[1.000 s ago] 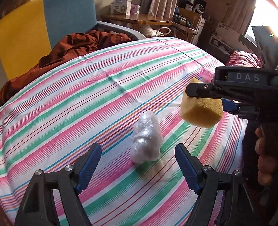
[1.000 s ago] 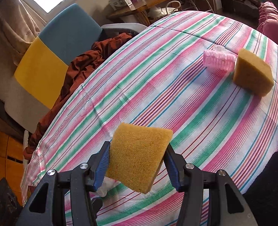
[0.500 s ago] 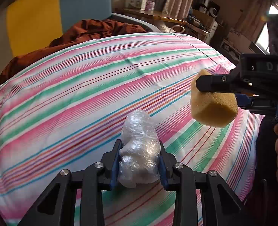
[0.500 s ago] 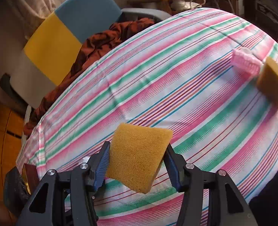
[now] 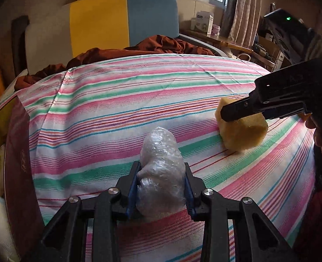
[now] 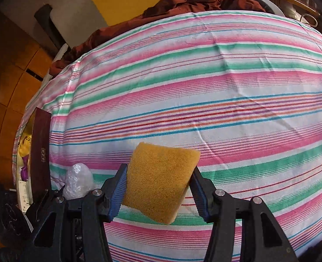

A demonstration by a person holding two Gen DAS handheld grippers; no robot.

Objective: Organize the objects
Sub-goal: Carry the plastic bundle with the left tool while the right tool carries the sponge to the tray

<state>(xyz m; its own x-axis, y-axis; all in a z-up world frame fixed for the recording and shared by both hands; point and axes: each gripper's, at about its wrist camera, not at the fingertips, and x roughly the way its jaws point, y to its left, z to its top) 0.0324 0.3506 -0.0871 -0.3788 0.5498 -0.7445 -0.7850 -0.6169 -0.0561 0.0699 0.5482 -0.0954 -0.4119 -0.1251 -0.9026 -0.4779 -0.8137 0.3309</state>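
Note:
A crumpled wad of clear plastic wrap (image 5: 161, 170) is squeezed between the blue pads of my left gripper (image 5: 162, 170), above the striped cloth (image 5: 117, 100). In the right wrist view the same plastic wad (image 6: 76, 180) shows at the lower left, with the left gripper's black frame below it. My right gripper (image 6: 158, 182) is shut on a yellow sponge (image 6: 161, 181), held above the cloth. From the left wrist view, that sponge (image 5: 241, 131) hangs at the right in the right gripper's black fingers (image 5: 239, 110), a hand behind them.
A dark red box wall (image 5: 19, 166) stands at the cloth's left edge, with yellow and white items behind it; the same box (image 6: 39, 152) shows in the right wrist view. A brown garment (image 5: 139, 50) lies on a yellow-and-blue chair (image 5: 121, 19) beyond the far edge.
My left gripper closed on the plastic wad and carried it leftward; the red box has come into view. The right gripper swung left too, still gripping the sponge, leaving the second sponge and pink item out of view.

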